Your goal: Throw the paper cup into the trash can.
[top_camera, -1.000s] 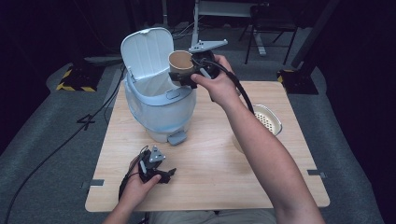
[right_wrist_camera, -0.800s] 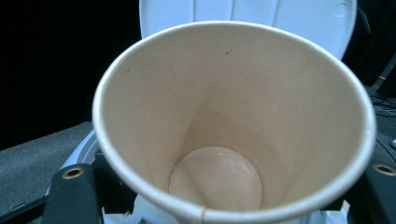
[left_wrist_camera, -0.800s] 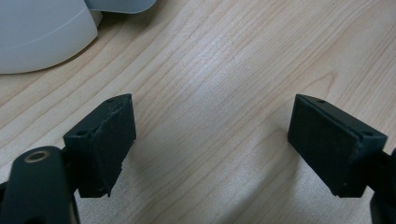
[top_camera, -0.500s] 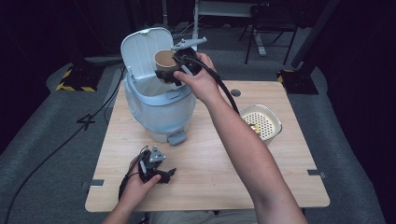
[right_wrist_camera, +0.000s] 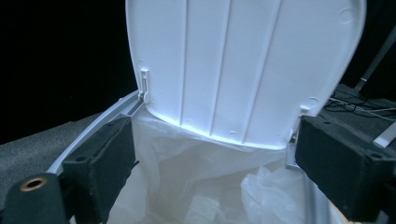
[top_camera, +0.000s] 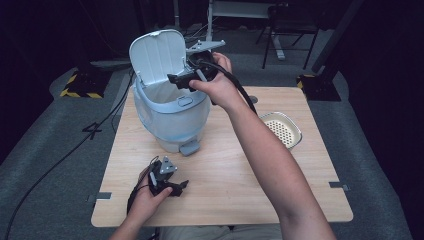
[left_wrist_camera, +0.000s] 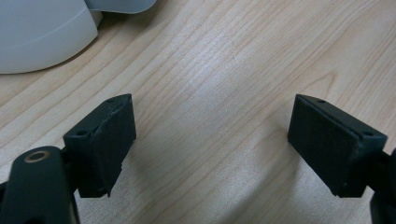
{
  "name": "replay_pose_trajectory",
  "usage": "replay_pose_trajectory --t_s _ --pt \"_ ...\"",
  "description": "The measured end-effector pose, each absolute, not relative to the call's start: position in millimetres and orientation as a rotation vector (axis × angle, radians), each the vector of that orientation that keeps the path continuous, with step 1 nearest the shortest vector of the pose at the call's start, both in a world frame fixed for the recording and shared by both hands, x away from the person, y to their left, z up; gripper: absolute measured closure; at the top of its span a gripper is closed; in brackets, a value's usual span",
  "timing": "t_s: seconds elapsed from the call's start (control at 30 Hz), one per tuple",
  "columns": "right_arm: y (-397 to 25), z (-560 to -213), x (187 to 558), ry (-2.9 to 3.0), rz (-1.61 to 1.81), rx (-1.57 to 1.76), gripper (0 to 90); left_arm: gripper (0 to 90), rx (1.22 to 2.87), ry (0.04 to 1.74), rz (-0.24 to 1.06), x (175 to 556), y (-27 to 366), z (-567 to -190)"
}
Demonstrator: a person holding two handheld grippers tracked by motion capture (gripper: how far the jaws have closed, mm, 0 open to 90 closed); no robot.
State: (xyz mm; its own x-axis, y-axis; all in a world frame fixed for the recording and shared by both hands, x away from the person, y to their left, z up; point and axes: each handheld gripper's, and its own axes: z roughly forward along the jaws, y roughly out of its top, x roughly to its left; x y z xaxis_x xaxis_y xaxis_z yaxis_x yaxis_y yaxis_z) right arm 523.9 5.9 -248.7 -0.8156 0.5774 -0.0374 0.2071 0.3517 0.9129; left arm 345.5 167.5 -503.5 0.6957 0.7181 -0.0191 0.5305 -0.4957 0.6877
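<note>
Right gripper hangs over the open bin, jaws spread wide and empty, aimed at the bag inside for dropping. Lid stands upright, giving access. Left gripper rests on the table, jaws apart, idle.

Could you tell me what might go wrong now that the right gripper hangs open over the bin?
1. The right gripper sits close to the raised lid; a careless pull-back might knock it shut.
2. Its cable trails over the bin rim and could snag.
3. The liner bag lies loose inside; the jaws might catch it on withdrawal.
</note>
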Motion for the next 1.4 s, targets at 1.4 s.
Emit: replay_pose_trajectory --t_s 1.4 --pt "-187.7 -247.4 413.7 2.298 1.393 0.714 15.5 15.3 2.214 0.95 0.347 346.0 167.4 -503.8"
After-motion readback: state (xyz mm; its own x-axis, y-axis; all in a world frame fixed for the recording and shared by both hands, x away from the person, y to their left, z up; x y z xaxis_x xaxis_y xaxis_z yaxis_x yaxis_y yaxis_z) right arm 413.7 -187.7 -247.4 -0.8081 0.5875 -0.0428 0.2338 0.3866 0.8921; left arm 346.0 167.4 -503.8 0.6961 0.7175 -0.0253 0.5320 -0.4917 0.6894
